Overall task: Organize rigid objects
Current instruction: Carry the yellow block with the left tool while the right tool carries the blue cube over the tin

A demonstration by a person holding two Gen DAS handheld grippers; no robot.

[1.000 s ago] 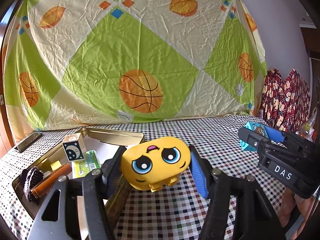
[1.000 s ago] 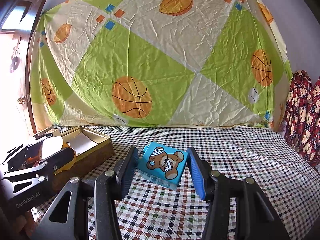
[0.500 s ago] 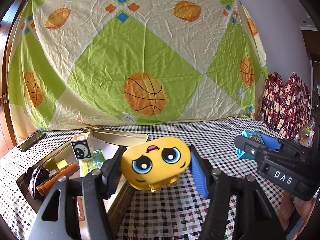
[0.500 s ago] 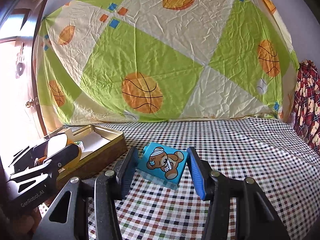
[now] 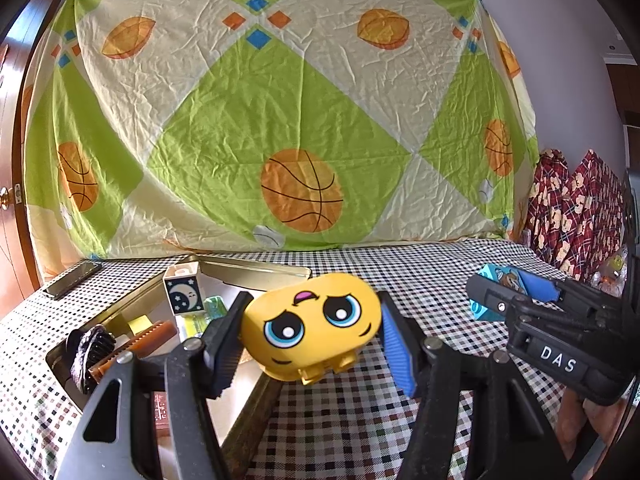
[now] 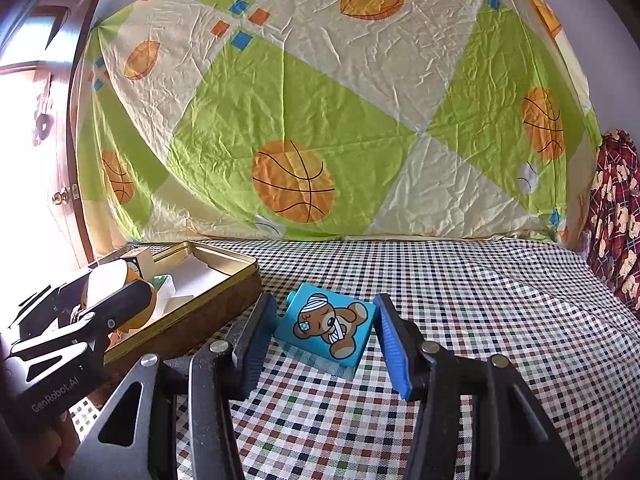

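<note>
A yellow block with a sad cartoon face [image 5: 316, 320] hangs above the right edge of the gold tin [image 5: 256, 270], with my left gripper [image 5: 312, 330] shut on it. My right gripper [image 6: 324, 322] is shut on a blue block with a bandaged bear [image 6: 328, 328], held tilted just over the checked tablecloth, right of the tin [image 6: 224, 256]. In the left wrist view the blue block [image 5: 490, 276] shows at the far right between the other gripper's fingers.
The tin holds a moon-and-stars block [image 5: 184, 294], a black brush [image 5: 90, 350], a brown comb [image 5: 136, 340] and a green packet [image 5: 214, 306]. A dark flat device [image 5: 72, 278] lies behind the tin. A basketball-print sheet hangs behind the table, red patterned fabric [image 5: 572, 208] at right.
Both grippers keep hold of their blocks. The background has drifted only slightly in both views; nothing on the table has moved.
</note>
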